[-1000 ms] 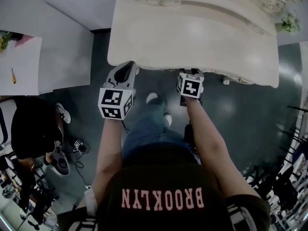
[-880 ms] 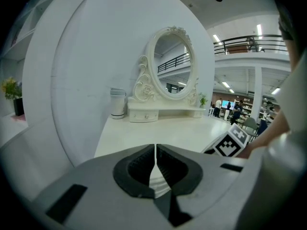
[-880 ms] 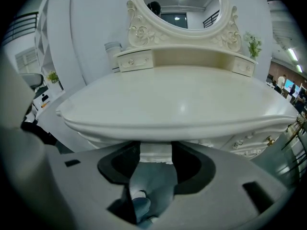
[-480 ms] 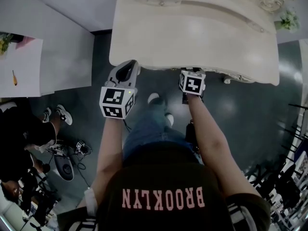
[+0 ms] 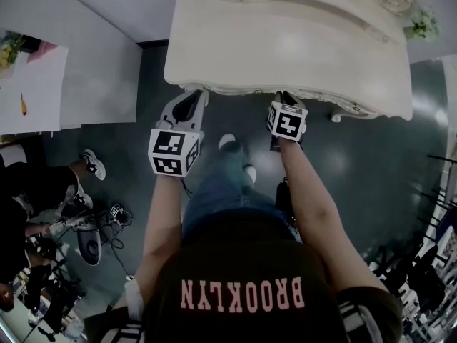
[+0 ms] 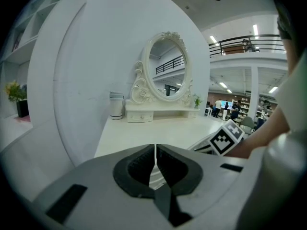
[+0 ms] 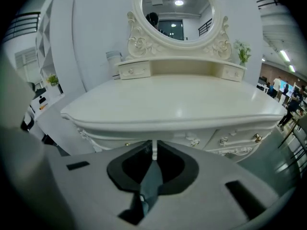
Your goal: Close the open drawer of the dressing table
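Drawer fronts [image 7: 235, 140] sit under the dressing table [image 5: 285, 41] top, just beyond both grippers, seemingly all flush. Right gripper [image 7: 153, 150] jaws are closing on nothing; left gripper [image 6: 155, 151] jaws rest together, empty. Probably rigid, easy-sliding wood: press the flat front. One table, one mirror [image 7: 177, 13], two grippers.

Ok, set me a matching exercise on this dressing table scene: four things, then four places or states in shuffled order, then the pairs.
Things
1. oval mirror
2. white canister
3. small plant
4. left gripper

Places or states
A. right of the mirror
B. jaws together, nothing between them
C. back middle of the tabletop
D. left of the mirror

Pairs: 1-C, 2-D, 3-A, 4-B
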